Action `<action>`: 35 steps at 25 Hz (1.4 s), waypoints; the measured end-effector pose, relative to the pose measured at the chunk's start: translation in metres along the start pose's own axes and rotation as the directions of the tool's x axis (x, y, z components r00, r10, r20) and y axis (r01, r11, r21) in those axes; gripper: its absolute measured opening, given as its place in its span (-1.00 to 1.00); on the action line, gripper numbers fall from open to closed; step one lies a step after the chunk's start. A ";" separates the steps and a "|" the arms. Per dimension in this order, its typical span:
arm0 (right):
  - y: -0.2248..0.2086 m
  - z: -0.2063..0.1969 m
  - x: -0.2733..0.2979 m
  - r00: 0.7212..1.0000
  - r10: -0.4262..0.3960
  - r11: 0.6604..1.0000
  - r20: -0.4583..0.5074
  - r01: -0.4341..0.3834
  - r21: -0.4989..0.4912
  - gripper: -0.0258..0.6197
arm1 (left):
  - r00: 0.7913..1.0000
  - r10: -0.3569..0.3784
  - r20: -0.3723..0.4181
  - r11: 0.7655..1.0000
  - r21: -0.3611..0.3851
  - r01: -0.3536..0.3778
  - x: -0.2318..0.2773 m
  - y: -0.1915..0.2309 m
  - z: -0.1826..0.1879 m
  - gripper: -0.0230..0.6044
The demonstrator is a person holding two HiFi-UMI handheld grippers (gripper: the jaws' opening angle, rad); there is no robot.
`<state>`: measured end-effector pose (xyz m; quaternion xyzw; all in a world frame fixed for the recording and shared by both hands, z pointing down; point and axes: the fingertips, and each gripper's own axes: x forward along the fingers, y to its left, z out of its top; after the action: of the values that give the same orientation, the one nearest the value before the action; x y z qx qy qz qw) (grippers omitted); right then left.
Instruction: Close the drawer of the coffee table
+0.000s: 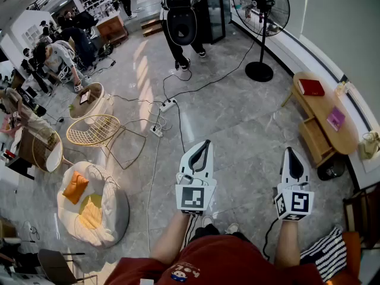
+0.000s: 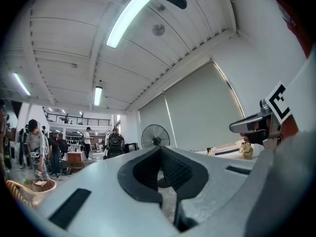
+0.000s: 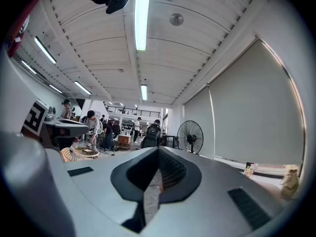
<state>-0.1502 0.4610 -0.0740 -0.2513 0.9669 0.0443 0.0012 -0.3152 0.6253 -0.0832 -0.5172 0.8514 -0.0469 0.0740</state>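
Closed and empty, left gripper (image 1: pixel 206 143), right gripper (image 1: pixel 290 151), coffee table (image 1: pixel 325 103), drawer (image 1: pixel 314 140) possibly open, indistinct

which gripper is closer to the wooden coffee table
Right. In the head view the right gripper sits below and left of the coffee table; the left gripper is farther off to its left. Neither touches it.

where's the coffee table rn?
Far right of the head view: the wooden coffee table stands along the wall, beyond the pedestal fan, ahead and right of the right gripper, with a red book on top.
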 end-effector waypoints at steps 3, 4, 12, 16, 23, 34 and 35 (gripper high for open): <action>-0.005 0.002 -0.002 1.000 0.001 1.000 0.009 -0.001 0.008 -0.93 | 1.000 -0.006 0.022 1.000 0.017 0.006 0.002 -0.007 0.009 -0.93; -0.007 0.002 -0.003 1.000 0.002 1.000 0.011 -0.002 0.009 -0.93 | 1.000 -0.009 0.025 1.000 0.021 0.008 0.002 -0.010 0.011 -0.93; -0.026 -0.001 -0.015 1.000 -0.015 1.000 0.022 0.015 0.022 -0.93 | 0.999 -0.026 0.024 0.999 0.030 0.025 0.007 -0.035 0.016 -0.93; -0.043 -0.004 -0.024 0.999 -0.037 0.998 0.030 0.035 0.053 -0.93 | 0.999 -0.039 0.012 0.999 0.029 0.039 0.013 -0.052 0.015 -0.93; -0.073 -0.010 -0.043 0.997 -0.064 0.995 0.037 0.061 0.083 -0.93 | 0.992 -0.123 0.029 0.992 0.038 0.121 0.020 -0.094 0.021 -0.92; -0.106 -0.024 -0.075 0.992 -0.119 0.989 0.029 0.116 0.093 -0.93 | 0.984 -0.180 0.005 0.983 -0.040 0.181 0.033 -0.142 0.019 -0.32; -0.111 -0.025 -0.078 0.991 -0.129 0.988 0.028 0.126 0.093 -0.93 | 0.983 -0.185 0.003 0.982 -0.043 0.185 0.035 -0.146 0.018 -0.32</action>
<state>-0.0272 0.4002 -0.0570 -0.3114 0.9497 0.0041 0.0321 -0.1998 0.5271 -0.0810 -0.5956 0.8004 -0.0352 0.0578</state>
